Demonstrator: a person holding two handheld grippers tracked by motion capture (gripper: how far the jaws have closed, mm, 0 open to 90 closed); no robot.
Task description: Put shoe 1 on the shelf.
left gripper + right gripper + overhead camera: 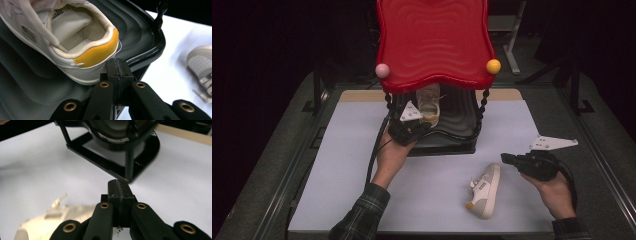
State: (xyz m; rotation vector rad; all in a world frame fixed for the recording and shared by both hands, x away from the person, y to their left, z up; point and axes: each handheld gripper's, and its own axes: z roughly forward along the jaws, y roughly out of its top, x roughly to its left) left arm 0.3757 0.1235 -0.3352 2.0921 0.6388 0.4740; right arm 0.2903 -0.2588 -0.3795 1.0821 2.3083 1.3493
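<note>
A white sneaker with a yellow heel tab [430, 102] [82, 47] lies on the black lower shelf [462, 125] [30, 82] of a small rack. My left gripper [421, 124] [117, 65] is shut with nothing between its jaws. Its tips are right at the sneaker's heel, by the shelf's front rim. A second matching sneaker [486, 192] [47, 225] lies on the white mat, toe toward the rack. My right gripper [505, 158] [118, 185] is shut and empty, hovering just right of that sneaker and pointing toward the rack's base [120, 157].
The rack's red wavy top shelf [432, 40] overhangs the lower one, with a pink ball [382, 70] and a yellow ball [493, 66] at its front corners. Black beaded posts [484, 102] hold it up. The white mat [347, 160] covers a dark grey table.
</note>
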